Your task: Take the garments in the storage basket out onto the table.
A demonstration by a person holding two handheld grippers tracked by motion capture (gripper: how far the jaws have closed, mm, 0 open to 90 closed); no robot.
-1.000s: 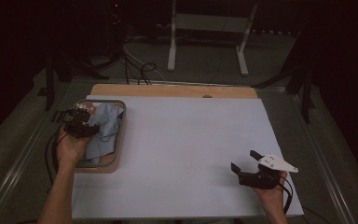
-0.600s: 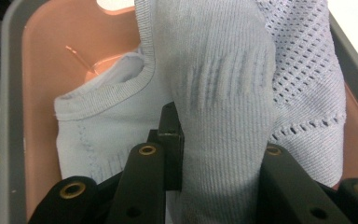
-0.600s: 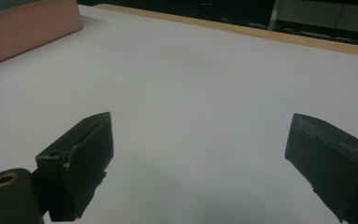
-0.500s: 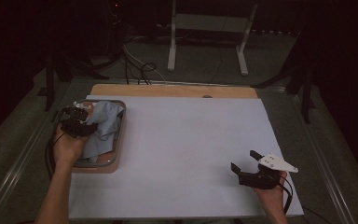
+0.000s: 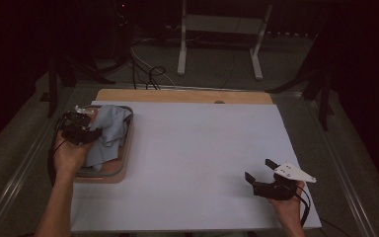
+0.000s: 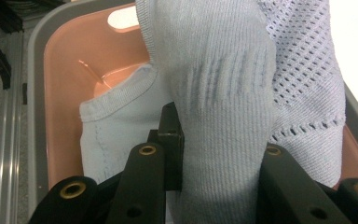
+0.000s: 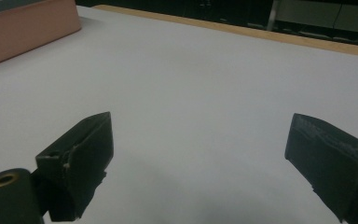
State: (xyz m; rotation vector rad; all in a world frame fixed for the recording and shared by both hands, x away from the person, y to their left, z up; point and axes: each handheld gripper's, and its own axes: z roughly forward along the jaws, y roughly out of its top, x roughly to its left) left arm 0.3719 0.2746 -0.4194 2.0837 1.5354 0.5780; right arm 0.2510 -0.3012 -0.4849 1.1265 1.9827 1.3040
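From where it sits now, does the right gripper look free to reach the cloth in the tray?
Probably yes: the right gripper, open, faces bare white table toward the tray, though the left gripper already grips the cloth.
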